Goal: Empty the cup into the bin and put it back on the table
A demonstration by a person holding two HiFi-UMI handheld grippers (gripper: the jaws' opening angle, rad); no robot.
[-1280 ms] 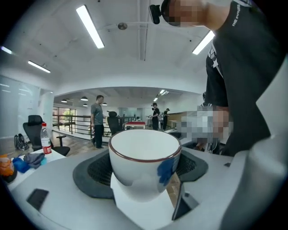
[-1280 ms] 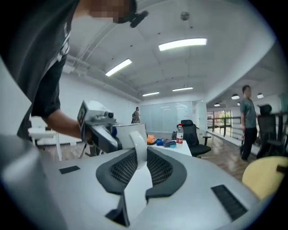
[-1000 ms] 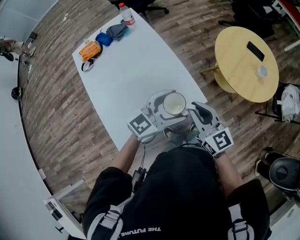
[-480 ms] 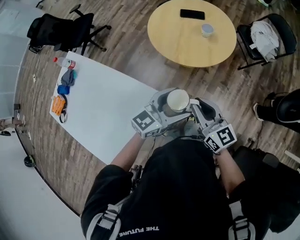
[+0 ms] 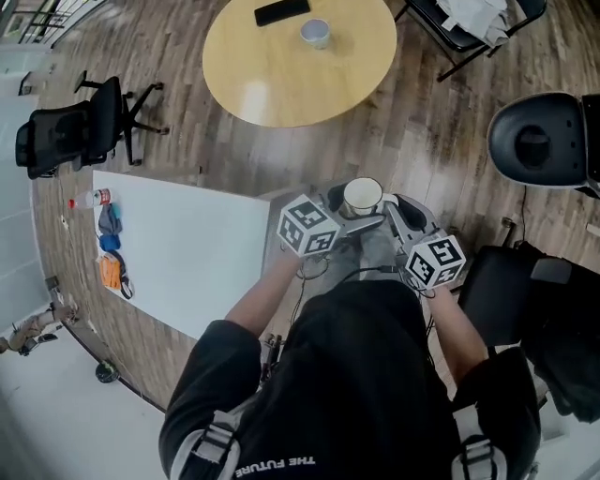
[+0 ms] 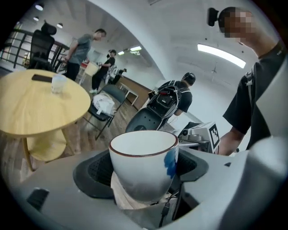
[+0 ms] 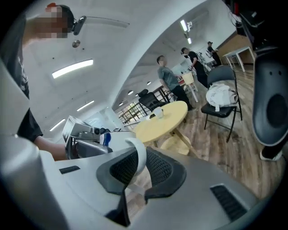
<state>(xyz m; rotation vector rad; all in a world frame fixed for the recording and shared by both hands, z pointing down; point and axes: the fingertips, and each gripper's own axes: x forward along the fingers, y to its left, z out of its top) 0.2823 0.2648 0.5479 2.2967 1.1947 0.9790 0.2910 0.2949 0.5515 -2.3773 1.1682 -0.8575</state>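
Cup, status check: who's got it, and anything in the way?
Left gripper shut on cup body, right gripper shut on its handle. Cup upright, over floor, off the white table. Floor looks clear toward the black bin, front right.

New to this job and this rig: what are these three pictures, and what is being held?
No robot arm here: a person carries both grippers. The head view looks down from the person's head; each gripper view looks along that gripper's jaws. The left gripper clamps the cup round its body; the right gripper pinches its handle. The cup is held beyond the white table, which bears a bottle and small items at its far end. The round table holds a phone and a small cup.
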